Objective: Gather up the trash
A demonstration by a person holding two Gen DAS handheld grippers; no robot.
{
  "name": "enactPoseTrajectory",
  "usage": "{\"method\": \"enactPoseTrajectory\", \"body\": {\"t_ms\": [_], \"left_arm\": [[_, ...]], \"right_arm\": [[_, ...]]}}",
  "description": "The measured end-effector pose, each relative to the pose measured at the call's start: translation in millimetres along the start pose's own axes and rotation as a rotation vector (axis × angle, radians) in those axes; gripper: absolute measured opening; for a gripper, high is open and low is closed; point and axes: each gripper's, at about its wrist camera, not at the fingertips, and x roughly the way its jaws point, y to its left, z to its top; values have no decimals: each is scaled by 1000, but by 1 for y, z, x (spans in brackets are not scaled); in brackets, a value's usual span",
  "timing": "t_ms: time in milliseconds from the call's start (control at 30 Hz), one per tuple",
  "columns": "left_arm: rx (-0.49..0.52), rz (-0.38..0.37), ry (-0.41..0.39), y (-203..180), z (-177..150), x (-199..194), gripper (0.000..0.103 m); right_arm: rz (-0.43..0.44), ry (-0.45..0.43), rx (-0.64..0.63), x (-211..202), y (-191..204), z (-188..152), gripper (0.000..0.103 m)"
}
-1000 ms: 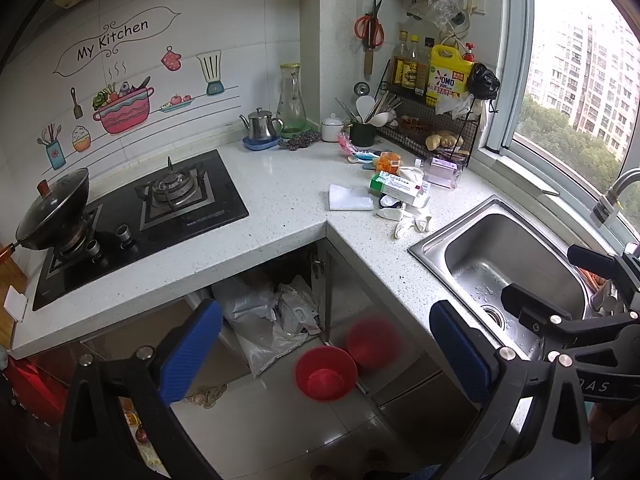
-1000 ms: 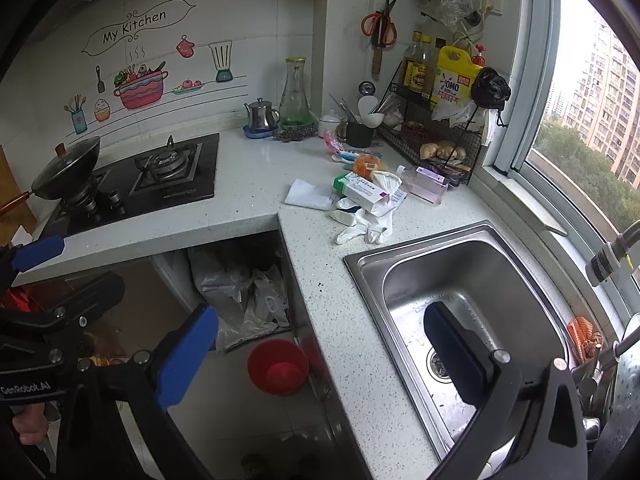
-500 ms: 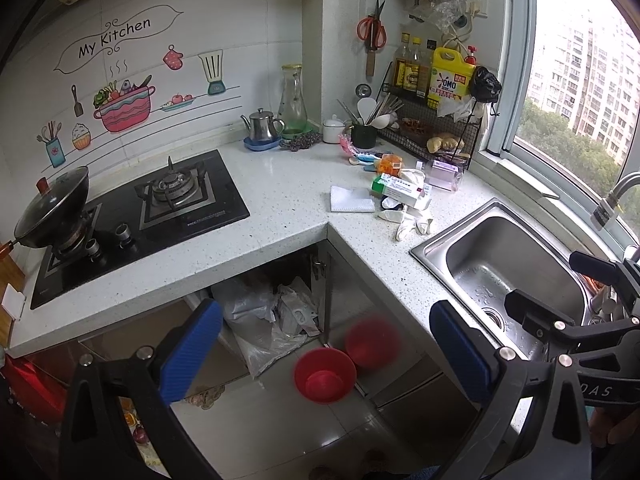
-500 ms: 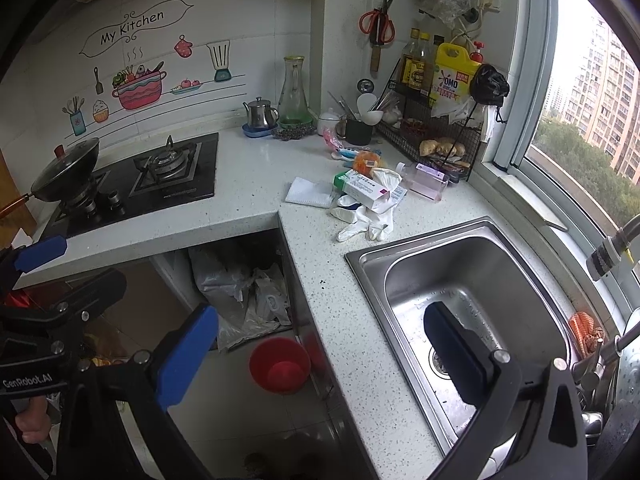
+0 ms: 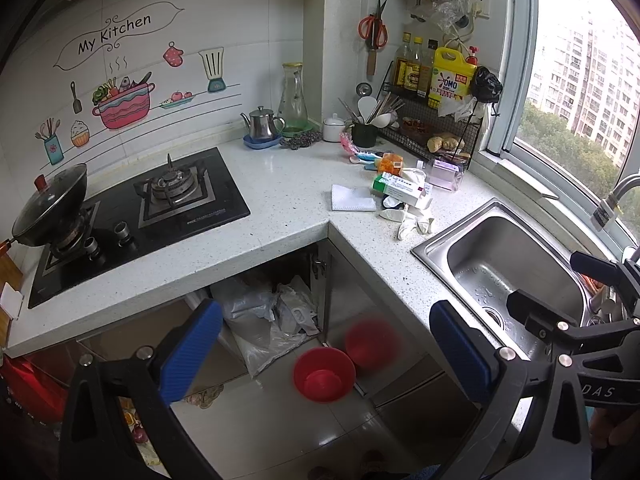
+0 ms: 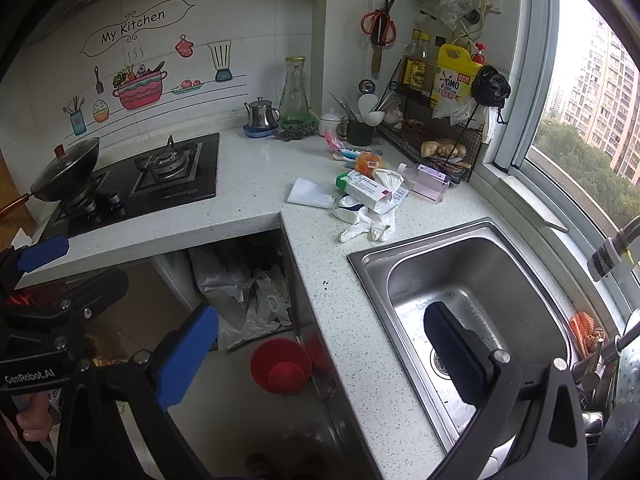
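The left gripper (image 5: 326,344) and the right gripper (image 6: 320,344) were held back from the sink, blue-padded fingers (image 5: 192,350) spread wide and empty, probably to survey the scene before approaching.

The trash lay in a loose heap on the speckled white stone tabletop (image 6: 256,184), near the far left corner of the stainless steel sink (image 6: 472,296): a crumpled white rubber glove (image 6: 370,222) at the near edge, a green-and-white cardboard box (image 6: 364,191) resting on top, and a folded white paper napkin (image 6: 310,194) just left of it.

A round red plastic bin (image 6: 280,366) stood on the floor left of the sink cabinet, presumably the receptacle.
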Motion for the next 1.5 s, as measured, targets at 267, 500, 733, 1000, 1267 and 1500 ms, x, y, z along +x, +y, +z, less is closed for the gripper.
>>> {"method": "enactPoseTrajectory", "body": {"t_ms": [267,500,733,1000,1267,1500], "left_arm": [[5,-6,0,2,0,3,103],[12,-17,1,6,1,3,103],[0,-31,18,9,5,5,103],[50,-64,44,9,29,22,103],[57,-97,62,8,69,69,103],[78,-108,104,-2,117,137,103]], "right_arm": [[1,0,3,0,0,1,103],[-2,0,6,1,3,2,103],[-1,-3,11,0,8,6,103],[8,-13,16,10,7,20,103],[24,-7,39,42,-12,46,103],[59,2,21,91,-32,82,103]]}}
